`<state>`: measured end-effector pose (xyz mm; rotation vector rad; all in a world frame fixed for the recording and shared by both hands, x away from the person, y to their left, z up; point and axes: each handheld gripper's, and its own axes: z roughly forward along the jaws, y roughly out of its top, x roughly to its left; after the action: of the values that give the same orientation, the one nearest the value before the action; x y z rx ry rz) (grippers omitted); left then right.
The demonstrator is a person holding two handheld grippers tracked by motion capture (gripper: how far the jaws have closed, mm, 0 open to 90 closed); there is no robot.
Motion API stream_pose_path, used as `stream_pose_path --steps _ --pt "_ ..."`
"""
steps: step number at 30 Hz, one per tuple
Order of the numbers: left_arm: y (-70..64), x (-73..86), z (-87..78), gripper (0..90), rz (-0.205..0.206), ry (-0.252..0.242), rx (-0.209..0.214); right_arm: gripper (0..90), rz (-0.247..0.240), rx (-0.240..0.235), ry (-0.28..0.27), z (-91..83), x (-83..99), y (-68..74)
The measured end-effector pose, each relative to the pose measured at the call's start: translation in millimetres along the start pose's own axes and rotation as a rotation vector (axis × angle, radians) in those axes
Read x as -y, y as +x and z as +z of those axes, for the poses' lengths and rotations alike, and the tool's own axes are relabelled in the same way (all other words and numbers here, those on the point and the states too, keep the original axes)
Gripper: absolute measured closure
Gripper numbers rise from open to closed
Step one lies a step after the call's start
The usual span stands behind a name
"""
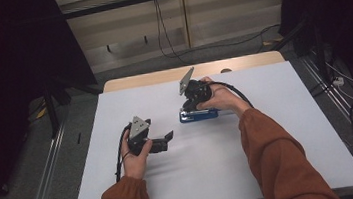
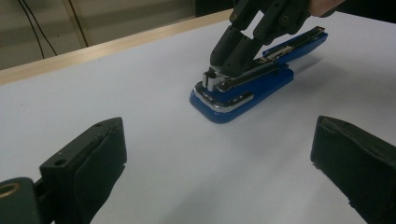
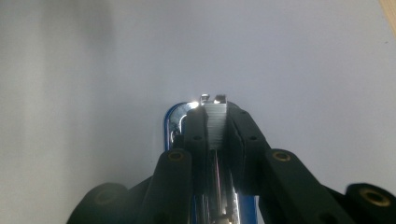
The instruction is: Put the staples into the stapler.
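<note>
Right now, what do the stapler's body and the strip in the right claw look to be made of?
Stapler body: glossy blue, likely plastic or painted metal; smooth with soft highlights. Its front trim and rail look like bright chromed metal with sharp glints. The strip between the jaws of the right claw: finely ribbed silver, apparently a metal staple stick. Table: matte white surface.

Stapler (image 1: 199, 115) lies on table (image 1: 269, 134), right of left tongs (image 1: 167, 139).

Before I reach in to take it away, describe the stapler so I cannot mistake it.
On the white table, look toward the far middle, under the right gripper. The stapler lies flat there, the table's sole blue thing, with a silver metal strip that the gripper's black jaws pinch.
</note>
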<state>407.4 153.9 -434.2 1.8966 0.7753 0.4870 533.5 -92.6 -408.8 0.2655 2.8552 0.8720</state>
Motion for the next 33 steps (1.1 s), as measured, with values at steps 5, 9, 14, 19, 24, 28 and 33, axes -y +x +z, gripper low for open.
stream_pose_path --steps 5,9,14,19,24,28,33 --pt "0.0 0.1 0.0 3.6 -0.003 0.000 0.000 78.4 0.008 -0.001 -0.002 -0.1 0.6 -0.1" --pt "0.1 0.0 -0.1 3.6 0.001 -0.001 -0.001 76.6 0.012 0.004 0.002 0.3 0.6 0.5" --pt "0.1 0.0 -0.1 3.6 0.000 -0.001 0.000 75.6 0.018 0.012 -0.002 -0.8 0.8 0.2" --pt "0.0 0.1 -0.1 3.6 -0.002 -0.001 0.000 74.1 0.028 0.014 -0.016 -2.3 1.6 0.4" --pt "-0.4 0.2 0.6 3.6 -0.003 -0.003 0.000 71.3 0.056 0.026 -0.038 -4.9 5.1 0.4" --pt "-0.4 0.3 0.6 3.6 -0.003 -0.002 -0.001 67.6 0.070 0.039 -0.049 -8.8 8.4 0.3" --pt "-1.1 0.4 1.0 3.6 -0.001 0.006 -0.002 57.2 0.101 0.065 -0.076 -13.2 11.9 1.2"
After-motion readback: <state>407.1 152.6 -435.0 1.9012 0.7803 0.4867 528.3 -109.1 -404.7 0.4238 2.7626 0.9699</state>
